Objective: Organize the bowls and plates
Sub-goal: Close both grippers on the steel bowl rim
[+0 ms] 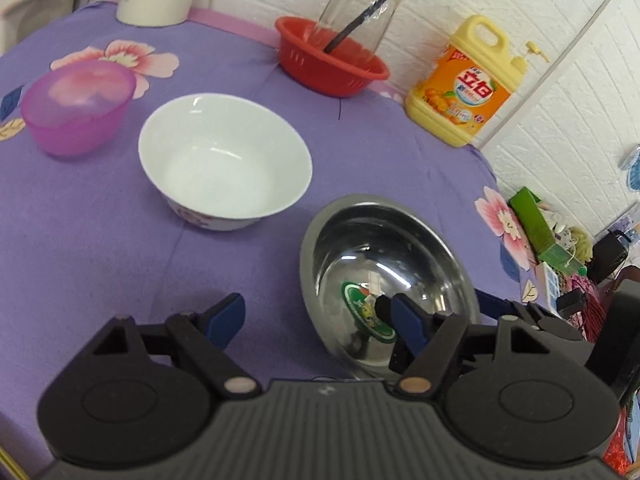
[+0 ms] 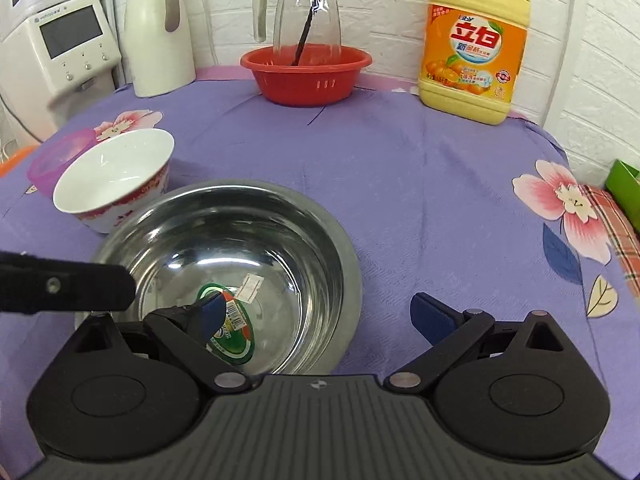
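Observation:
A steel bowl (image 1: 384, 248) with a green sticker inside sits on the purple cloth; it also shows in the right wrist view (image 2: 240, 232). A white ceramic bowl (image 1: 224, 160) stands to its left, seen too in the right wrist view (image 2: 112, 176). A pink plastic bowl (image 1: 76, 104) is further left, partly hidden behind the white bowl (image 2: 60, 156). My left gripper (image 1: 316, 316) is open, its right finger inside the steel bowl, its left finger outside. My right gripper (image 2: 320, 312) is open, its left finger inside the steel bowl, its right finger outside.
A red basket (image 2: 306, 76) holding a glass jug (image 2: 306, 12) stands at the back. A yellow detergent bottle (image 2: 474, 44) is at back right, a white kettle (image 2: 156, 32) and a white appliance (image 2: 56, 56) at back left. Clutter lies past the table's right edge (image 1: 560, 240).

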Available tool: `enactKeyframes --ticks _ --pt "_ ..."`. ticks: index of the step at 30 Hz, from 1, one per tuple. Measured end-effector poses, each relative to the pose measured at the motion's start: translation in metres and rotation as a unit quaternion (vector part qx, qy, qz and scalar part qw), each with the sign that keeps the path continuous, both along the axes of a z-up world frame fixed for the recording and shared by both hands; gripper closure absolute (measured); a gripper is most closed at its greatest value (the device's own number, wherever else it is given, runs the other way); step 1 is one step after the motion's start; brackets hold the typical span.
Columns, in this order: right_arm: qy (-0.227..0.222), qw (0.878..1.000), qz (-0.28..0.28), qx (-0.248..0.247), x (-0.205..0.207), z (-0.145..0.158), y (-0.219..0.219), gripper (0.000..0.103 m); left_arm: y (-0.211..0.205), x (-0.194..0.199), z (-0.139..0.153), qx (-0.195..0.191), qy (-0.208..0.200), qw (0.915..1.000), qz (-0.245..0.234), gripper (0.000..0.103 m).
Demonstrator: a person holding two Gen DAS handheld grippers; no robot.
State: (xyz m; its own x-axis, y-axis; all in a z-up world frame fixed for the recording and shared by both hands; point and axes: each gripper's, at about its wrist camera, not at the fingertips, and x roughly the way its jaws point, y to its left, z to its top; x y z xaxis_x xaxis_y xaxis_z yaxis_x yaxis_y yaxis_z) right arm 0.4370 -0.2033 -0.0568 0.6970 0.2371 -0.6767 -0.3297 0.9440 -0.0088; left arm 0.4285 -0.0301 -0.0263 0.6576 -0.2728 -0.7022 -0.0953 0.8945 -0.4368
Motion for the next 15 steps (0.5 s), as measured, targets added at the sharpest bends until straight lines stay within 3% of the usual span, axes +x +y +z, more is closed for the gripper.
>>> enactKeyframes --ticks 15 --pt "-0.013 1.000 0.005 0.017 0.002 -0.006 -0.003 0.000 -0.023 0.004 -0.012 0.062 -0.021 0.9970 0.042 0.033"
